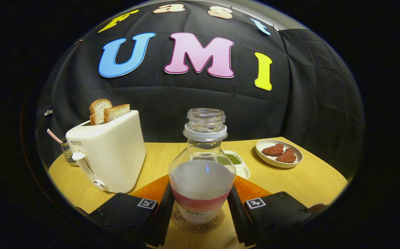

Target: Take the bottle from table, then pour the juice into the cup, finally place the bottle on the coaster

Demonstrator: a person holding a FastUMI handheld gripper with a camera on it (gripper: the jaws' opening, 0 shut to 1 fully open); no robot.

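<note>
One bottle [201, 173] stands uncapped between my gripper [201, 207] fingers, upright on a round coaster [217, 221] on the desk [307, 180]. Whether both fingers press its sides, I cannot tell. About half full, it looks light, smooth, slippery, best held low at the label. Toaster [112, 155] at ten o'clock, plate [278, 154] at two.

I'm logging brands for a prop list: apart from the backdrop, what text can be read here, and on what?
"SUPOR": on the side of the white toaster.
Coaster: a ring of lettering, partly hidden by the bottle, too small to read.
Bottle's band: small print, blurred.
Claw: no words; its fingers flank the bottle.
</note>
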